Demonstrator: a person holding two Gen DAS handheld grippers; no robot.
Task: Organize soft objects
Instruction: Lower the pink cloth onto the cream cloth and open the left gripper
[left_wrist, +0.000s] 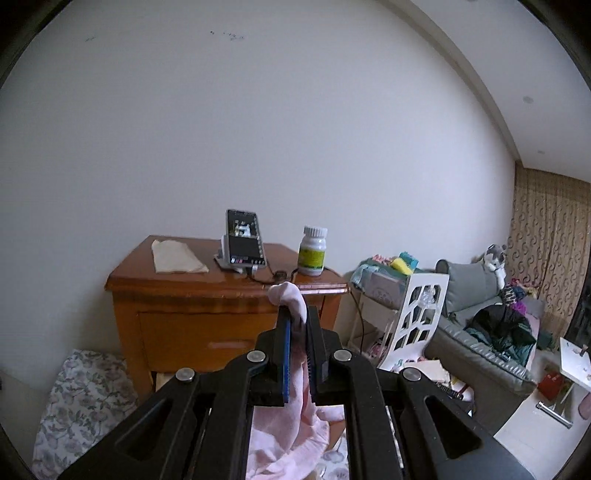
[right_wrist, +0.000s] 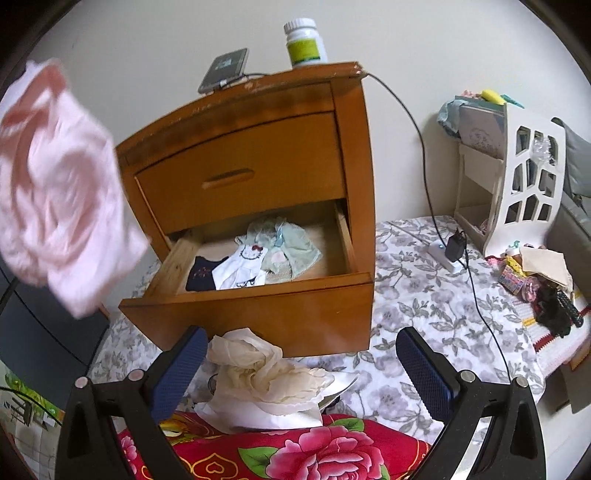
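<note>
Wooden nightstand (right_wrist: 258, 162) stands against the white wall, on a floral sheet (right_wrist: 424, 306). Top drawer closed. Bottom drawer (right_wrist: 255, 295) pulled out, its front edge overhanging the sheet; inside lie a mint garment (right_wrist: 291, 247), a white printed piece (right_wrist: 240, 267) and a dark piece (right_wrist: 201, 277), side by side, with bare board at the right end and along the back.

White cut-out rack (right_wrist: 524, 173) to the right of the nightstand, well apart; open sheet between them, crossed by a black cable (right_wrist: 424, 177).

Pink cloth (left_wrist: 295, 306) pinched in the left gripper (left_wrist: 298, 317), jaws together on it, the rest hanging below; in the right wrist view it hangs blurred at upper left, clear of the nightstand's left edge.

Right gripper (right_wrist: 301, 343) spread wide, nothing between the pads, above a crumpled cream cloth (right_wrist: 258, 376) that lies on a red floral blanket (right_wrist: 295, 446), just before the drawer front.

On the nightstand's top surface: folded beige cloth (left_wrist: 177, 256), phone on stand (left_wrist: 243, 240), white bottle (left_wrist: 313, 251) near the right edge.
</note>
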